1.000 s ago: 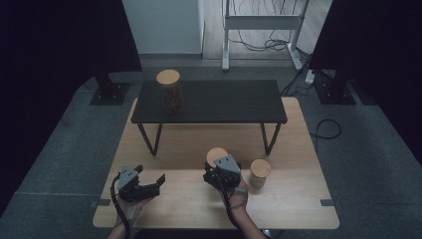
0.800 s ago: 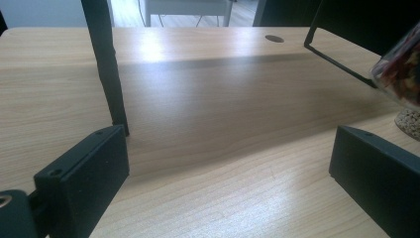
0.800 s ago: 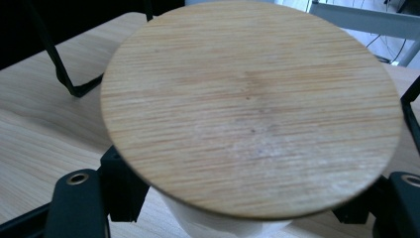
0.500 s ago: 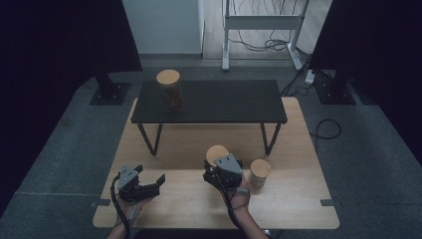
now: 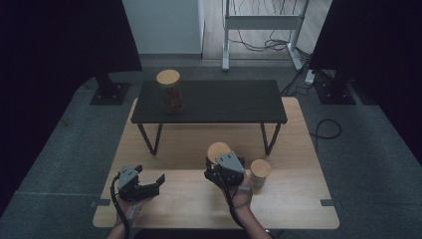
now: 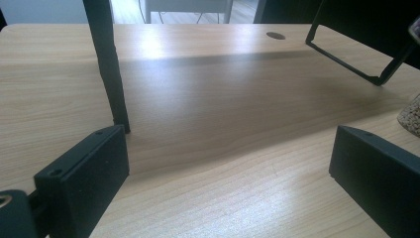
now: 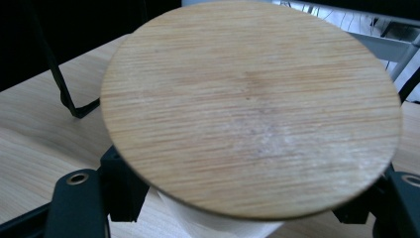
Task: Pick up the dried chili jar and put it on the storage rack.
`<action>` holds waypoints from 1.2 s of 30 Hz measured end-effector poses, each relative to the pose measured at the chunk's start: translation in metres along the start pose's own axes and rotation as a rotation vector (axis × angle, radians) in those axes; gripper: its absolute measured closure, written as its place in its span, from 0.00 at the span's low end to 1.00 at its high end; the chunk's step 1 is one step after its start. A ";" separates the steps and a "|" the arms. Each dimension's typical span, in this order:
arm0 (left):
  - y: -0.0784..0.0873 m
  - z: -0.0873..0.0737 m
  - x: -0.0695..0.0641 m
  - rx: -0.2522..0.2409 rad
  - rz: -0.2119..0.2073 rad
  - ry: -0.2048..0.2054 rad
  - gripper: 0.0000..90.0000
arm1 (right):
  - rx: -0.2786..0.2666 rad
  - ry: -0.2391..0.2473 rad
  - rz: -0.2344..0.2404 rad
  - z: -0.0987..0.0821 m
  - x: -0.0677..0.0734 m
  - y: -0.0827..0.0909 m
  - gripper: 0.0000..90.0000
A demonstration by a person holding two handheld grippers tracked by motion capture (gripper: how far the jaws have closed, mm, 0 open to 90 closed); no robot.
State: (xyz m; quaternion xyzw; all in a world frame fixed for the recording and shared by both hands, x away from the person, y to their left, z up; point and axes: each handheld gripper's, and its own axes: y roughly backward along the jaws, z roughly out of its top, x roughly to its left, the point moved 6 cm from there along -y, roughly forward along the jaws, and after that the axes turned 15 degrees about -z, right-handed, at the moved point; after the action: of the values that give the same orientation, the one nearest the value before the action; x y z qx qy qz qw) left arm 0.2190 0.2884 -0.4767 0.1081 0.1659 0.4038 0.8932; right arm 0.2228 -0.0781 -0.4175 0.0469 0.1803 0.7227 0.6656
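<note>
Jar with a bamboo lid (image 5: 218, 152) sits clamped between the black jaws of the right gripper (image 5: 225, 167), near the middle of the light wooden table (image 5: 298, 209), in front of the black shelf (image 5: 224, 102). Going left to right: left gripper (image 5: 149, 185) low over the near left of the table, jaws spread wide with nothing between them; then the held jar; then a second lidded jar (image 5: 260, 172) just beside it. Farther back, a third jar (image 5: 170, 89) stands on the shelf's left end.

The high view is dim, with dark corners and soft detail. On the table (image 6: 208, 124) a broad shadow band crosses pale glare from light at the far side. The close wooden lid (image 7: 252, 106) looks slightly blurred.
</note>
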 end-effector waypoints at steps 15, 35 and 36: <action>-0.001 0.000 0.000 0.008 -0.001 -0.001 0.02 | -0.043 -0.005 -0.010 0.007 -0.005 0.006 0.28; -0.001 0.000 0.001 0.009 0.002 -0.001 0.02 | -0.081 -0.001 -0.023 0.024 -0.009 0.014 0.28; -0.001 0.000 0.001 0.009 0.002 -0.001 0.02 | -0.082 -0.003 -0.024 0.025 -0.010 0.014 0.28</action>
State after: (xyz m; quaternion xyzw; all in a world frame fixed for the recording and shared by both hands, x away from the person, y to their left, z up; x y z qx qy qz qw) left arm 0.2201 0.2882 -0.4775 0.1124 0.1673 0.4040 0.8923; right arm 0.2179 -0.0832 -0.3880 0.0183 0.1500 0.7214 0.6758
